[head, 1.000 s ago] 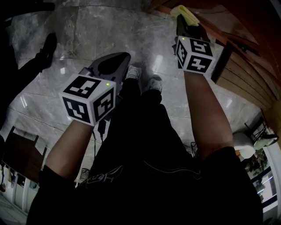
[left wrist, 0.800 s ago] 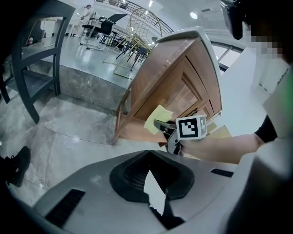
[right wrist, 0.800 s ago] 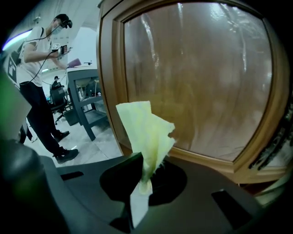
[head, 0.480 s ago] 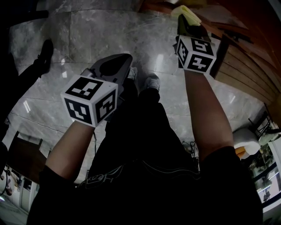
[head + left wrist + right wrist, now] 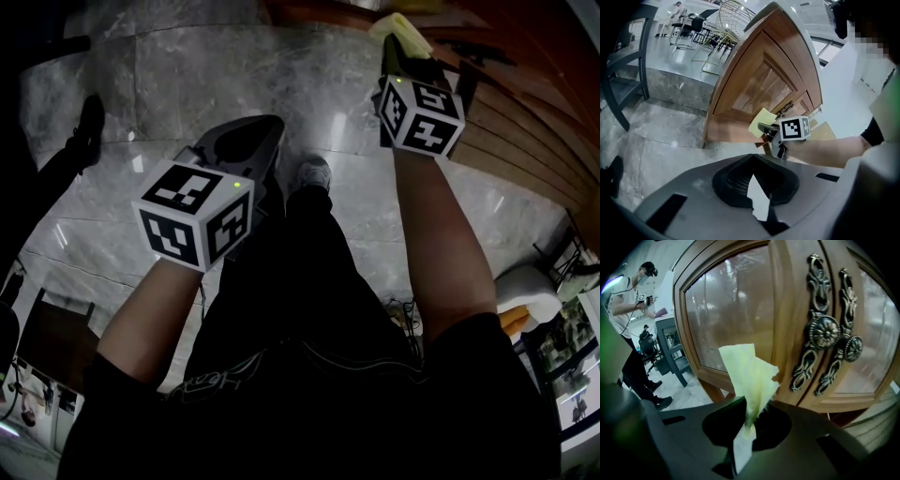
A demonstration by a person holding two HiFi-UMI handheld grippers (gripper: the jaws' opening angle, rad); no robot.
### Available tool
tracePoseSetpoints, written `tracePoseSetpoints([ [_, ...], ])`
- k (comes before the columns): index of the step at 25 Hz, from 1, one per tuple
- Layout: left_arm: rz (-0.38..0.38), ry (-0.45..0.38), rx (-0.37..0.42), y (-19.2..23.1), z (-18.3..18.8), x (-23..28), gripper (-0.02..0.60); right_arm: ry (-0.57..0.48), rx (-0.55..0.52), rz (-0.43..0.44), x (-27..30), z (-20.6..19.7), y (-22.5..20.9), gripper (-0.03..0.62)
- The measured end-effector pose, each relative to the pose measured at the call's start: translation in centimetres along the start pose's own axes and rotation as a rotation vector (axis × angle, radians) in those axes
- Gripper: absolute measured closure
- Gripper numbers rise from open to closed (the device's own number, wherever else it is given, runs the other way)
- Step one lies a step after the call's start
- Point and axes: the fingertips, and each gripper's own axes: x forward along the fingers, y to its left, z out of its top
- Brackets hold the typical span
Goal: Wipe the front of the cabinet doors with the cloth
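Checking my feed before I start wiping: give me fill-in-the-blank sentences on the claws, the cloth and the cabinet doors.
The right claw pinches a cloth coloured ____.
The left claw is shut and holds ____.
Both cabinet doors stand ____.
Each door carries an ornate metal ____.
Missing words: yellow; nothing; closed; handle.

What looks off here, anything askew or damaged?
Nothing stands out. The yellow cloth is pinched in the right tool, in front of the cabinet doors. The doors look closed and the ornate handles intact. The left tool is shut and empty.
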Motion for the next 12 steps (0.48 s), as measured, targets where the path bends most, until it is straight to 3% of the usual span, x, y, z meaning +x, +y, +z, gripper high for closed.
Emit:
tracePoseSetpoints([
  [12,-0.018,0.025,0.047,-4.2,0.1,2.6,0.575,-0.012,0.082,-0.055,-2.8,-1.6,-5.7,0.553],
])
